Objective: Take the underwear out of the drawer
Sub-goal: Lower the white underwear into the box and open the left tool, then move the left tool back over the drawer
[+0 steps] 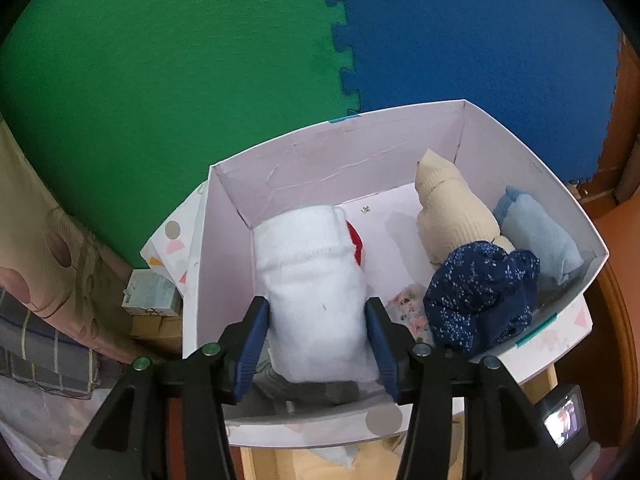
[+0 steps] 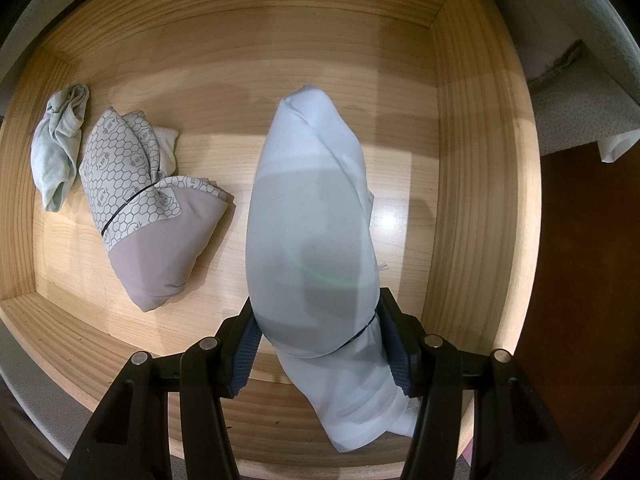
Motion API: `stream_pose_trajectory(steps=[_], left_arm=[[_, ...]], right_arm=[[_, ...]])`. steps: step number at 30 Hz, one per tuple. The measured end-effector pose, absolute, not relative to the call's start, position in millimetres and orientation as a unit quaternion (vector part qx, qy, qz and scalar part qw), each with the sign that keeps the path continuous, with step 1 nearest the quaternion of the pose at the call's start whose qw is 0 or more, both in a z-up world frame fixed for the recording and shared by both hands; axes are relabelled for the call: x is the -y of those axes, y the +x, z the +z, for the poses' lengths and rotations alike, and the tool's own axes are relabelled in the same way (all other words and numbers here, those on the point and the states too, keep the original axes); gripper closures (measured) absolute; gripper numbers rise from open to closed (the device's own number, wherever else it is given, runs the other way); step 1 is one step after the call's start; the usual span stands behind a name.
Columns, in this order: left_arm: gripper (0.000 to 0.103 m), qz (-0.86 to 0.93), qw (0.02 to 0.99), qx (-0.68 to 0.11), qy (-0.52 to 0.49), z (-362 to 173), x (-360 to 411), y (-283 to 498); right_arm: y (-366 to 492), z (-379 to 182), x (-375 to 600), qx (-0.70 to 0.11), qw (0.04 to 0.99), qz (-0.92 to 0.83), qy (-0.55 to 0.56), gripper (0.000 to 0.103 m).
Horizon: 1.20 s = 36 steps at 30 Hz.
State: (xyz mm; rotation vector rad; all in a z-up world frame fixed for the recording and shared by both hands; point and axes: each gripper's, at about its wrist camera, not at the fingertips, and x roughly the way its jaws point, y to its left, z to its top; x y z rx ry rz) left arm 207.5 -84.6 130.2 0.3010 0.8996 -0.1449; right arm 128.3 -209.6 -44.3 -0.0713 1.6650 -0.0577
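In the left wrist view, a rolled white underwear bundle (image 1: 312, 280) lies in the left part of a pale cardboard box (image 1: 304, 160). My left gripper (image 1: 316, 312) straddles its near end, with both blue pads touching its sides. Something red (image 1: 356, 244) shows behind the roll. In the right wrist view, my right gripper (image 2: 318, 308) points down into a wooden drawer (image 2: 472, 160) and is shut on a pale blue-white rolled bundle (image 2: 312, 208) tied with a dark band. A grey honeycomb-print roll (image 2: 140, 208) and a small mint-green roll (image 2: 60, 140) lie on the drawer floor to the left.
The box also holds a beige roll (image 1: 448, 216), a light blue roll (image 1: 536, 232), a navy speckled bundle (image 1: 480, 292) and a floral piece (image 1: 408, 308). Green (image 1: 160, 80) and blue (image 1: 480, 40) foam mats lie beyond it. Folded fabric (image 1: 40, 280) is at the left.
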Motion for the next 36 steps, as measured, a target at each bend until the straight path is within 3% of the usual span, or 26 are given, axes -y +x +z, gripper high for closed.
stream_pose_trajectory(steps=[20,28,36], left_arm=[[0.049,-0.057,0.910,-0.393,0.119,146,50,140],[0.049,-0.035,0.912,-0.388,0.131,109,34,88],[0.049,-0.030,0.890,-0.441,0.112,50,16,62]], right_arm=[[128,-43,212,-0.741,0.670,-0.027,-0.034,0.050],[129,-43,212,-0.741,0.670,-0.030,-0.035,0.050],[132,-43,213,-0.741,0.670,-0.033,-0.036,0.050]])
